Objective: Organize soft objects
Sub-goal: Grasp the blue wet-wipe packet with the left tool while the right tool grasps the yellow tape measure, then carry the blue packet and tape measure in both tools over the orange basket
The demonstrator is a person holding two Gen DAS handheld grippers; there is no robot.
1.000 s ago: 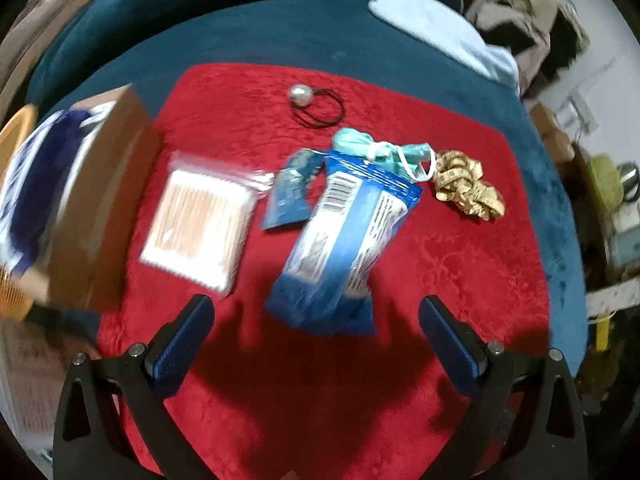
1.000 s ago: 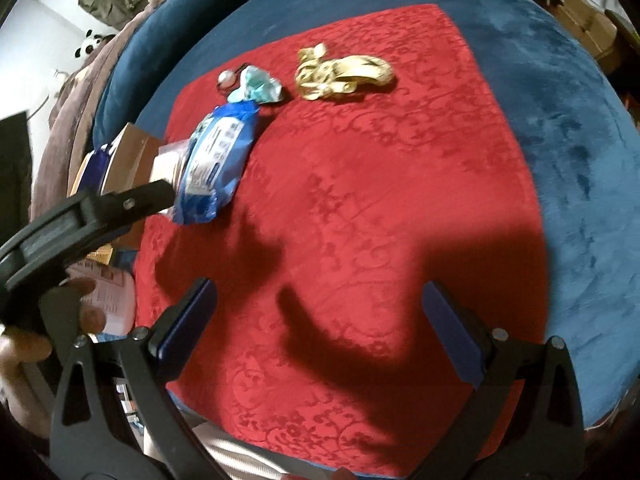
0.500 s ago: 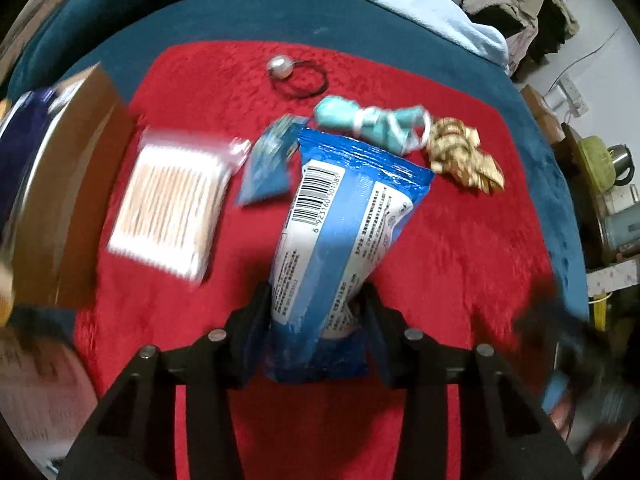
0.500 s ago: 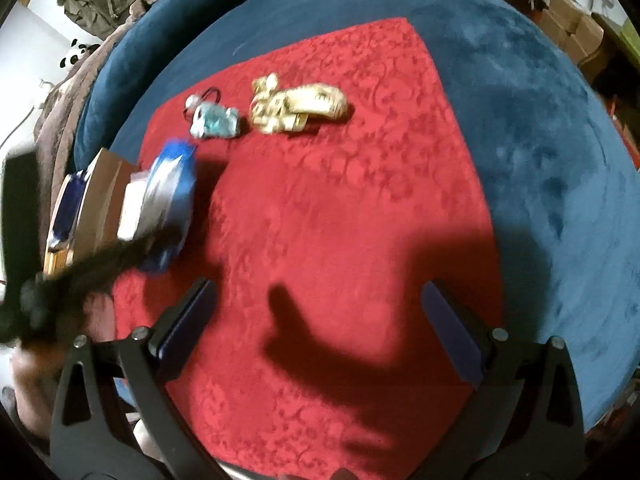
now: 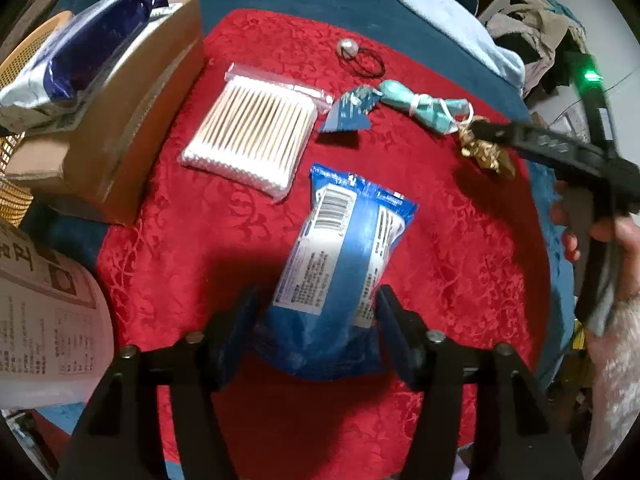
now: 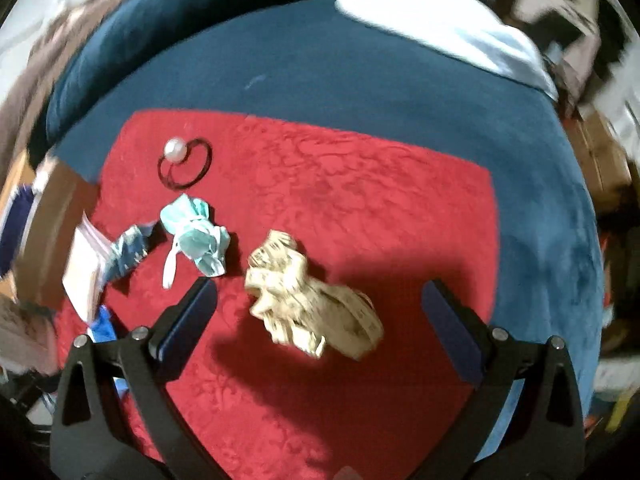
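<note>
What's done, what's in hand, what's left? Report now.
Done, seemingly: only a dark pouch on the box. In hand: the left gripper is opening its jaws around the blue packet; the open right gripper straddles the gold tape, not gripping it. Left on the red cloth: cotton swabs, sachet, teal mask, hair tie.

Dark blue plush blanket (image 6: 360,92) beneath a red patterned cloth (image 5: 460,260). A folded pale blue towel (image 6: 452,36) lies at the blanket's far edge. At left, a brown cardboard box (image 5: 132,120) adjoins an orange woven basket (image 5: 16,196); printed paper (image 5: 44,320) lies nearer.
</note>
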